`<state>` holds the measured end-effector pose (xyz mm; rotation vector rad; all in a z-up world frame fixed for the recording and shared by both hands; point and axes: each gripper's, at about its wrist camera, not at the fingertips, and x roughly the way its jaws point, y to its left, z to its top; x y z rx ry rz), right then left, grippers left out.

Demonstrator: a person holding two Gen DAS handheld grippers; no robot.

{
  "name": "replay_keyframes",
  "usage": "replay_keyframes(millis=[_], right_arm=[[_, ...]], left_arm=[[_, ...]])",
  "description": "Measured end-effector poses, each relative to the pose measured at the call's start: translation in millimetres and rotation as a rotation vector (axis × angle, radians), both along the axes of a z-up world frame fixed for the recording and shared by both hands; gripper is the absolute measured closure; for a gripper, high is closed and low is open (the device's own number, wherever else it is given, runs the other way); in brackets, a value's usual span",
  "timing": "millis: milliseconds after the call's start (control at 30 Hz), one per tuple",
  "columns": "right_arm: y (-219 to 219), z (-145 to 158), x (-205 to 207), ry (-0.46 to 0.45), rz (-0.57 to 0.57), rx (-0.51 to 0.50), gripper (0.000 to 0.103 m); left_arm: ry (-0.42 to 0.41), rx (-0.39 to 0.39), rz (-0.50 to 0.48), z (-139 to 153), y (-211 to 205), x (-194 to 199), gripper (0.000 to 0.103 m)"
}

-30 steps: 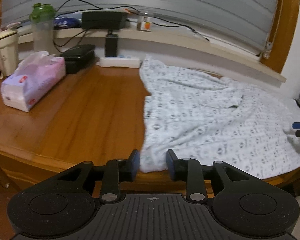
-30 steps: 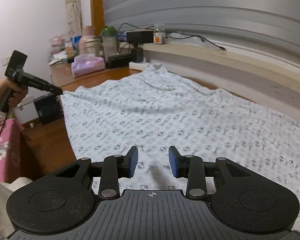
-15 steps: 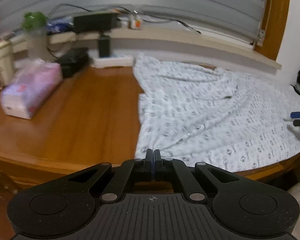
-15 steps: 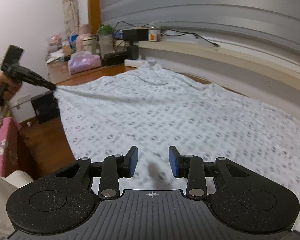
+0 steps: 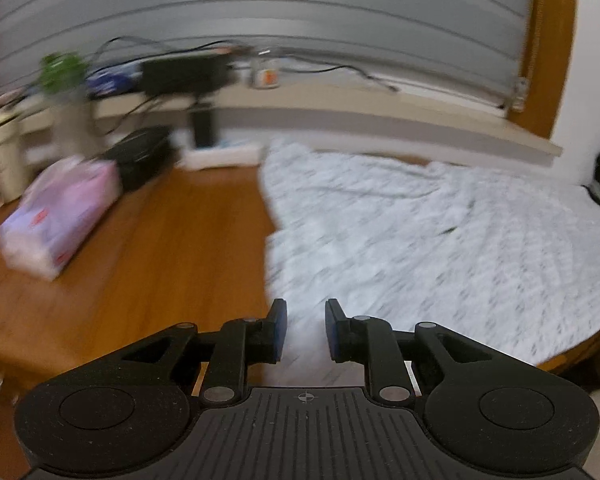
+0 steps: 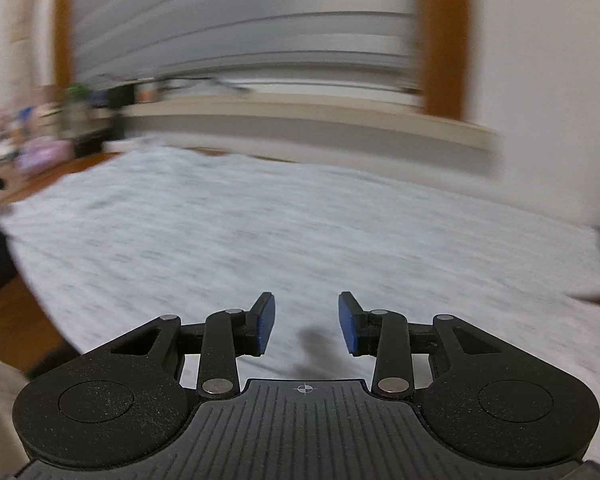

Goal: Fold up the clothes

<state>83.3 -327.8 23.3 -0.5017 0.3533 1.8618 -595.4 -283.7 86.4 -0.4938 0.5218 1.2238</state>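
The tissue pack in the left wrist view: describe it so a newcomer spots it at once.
Start at the wooden table, left of the spread patterned garment. The tissue pack lies on bare wood, in front of a black box. It is the only soft pink-and-white block there.

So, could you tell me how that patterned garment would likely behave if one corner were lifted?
The patterned garment lies flat with soft wrinkles, so it is probably floppy and would drape. It looks thin, likely light. Spread across the wooden table, it may drag when pulled.
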Motion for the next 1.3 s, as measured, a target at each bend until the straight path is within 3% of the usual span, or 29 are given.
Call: replay_keyframes(millis=[133, 367, 467, 533, 567, 700, 833, 1133, 1300], right_arm=[[-15, -10, 62, -0.047, -0.188, 0.005, 0.066], [-35, -38, 150, -0.043, -0.463, -0.019, 0.066], [-52, -47, 190, 0.037, -0.534, 0.009, 0.065], [-57, -47, 200, 0.03, -0.564, 0.008, 0.065], [-57, -46, 201, 0.031, -0.559, -0.003, 0.065], [-40, -36, 188, 0.018, -0.533, -0.003, 0.065], [4, -19, 154, 0.033, -0.42, 0.025, 0.063], [114, 8, 10, -0.036, -0.03, 0.001, 0.062], [143, 7, -32, -0.047, 0.07, -0.033, 0.062]], left_arm=[[0.0, 0.022, -0.077, -6, 38, 47, 0.081], [-0.005, 0.014, -0.221, -21, 112, 150, 0.08], [0.013, 0.007, -0.277, -30, 135, 189, 0.08], [0.022, 0.002, -0.303, -38, 147, 204, 0.065], [0.027, 0.002, -0.311, -42, 153, 212, 0.064], [0.041, -0.008, -0.337, -58, 164, 225, 0.064], [0.027, -0.013, -0.337, -68, 168, 221, 0.064], [-0.014, 0.029, -0.348, -75, 167, 207, 0.058], [-0.032, 0.02, -0.346, -75, 170, 205, 0.057]])
